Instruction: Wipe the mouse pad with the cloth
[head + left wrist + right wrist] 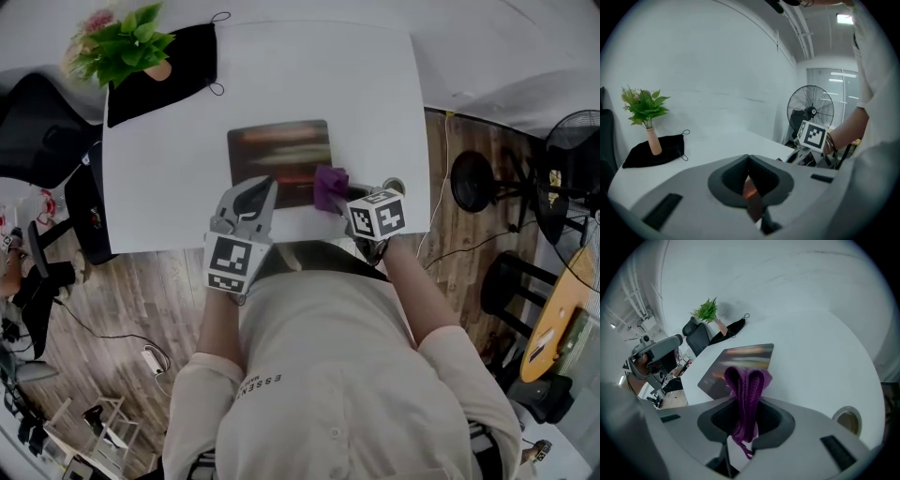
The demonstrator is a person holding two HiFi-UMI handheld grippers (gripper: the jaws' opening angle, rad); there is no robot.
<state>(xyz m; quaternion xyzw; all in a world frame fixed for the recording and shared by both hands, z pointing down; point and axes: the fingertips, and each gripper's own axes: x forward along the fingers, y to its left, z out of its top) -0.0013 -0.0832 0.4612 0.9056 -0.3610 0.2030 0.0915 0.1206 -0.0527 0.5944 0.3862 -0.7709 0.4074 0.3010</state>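
Cloth pinched by right gripper at mouse pad; left gripper seemingly pressed together

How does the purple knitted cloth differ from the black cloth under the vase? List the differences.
The purple knitted cloth is bunched upright; the black cloth lies spread flat. The purple knitted cloth is pinched in the right gripper; the black cloth rests on the white table, bearing a vase. Both are fabric.

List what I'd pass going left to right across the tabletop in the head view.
Plant in a vase → mouse pad → purple cloth, at the pad's right edge → small round object.
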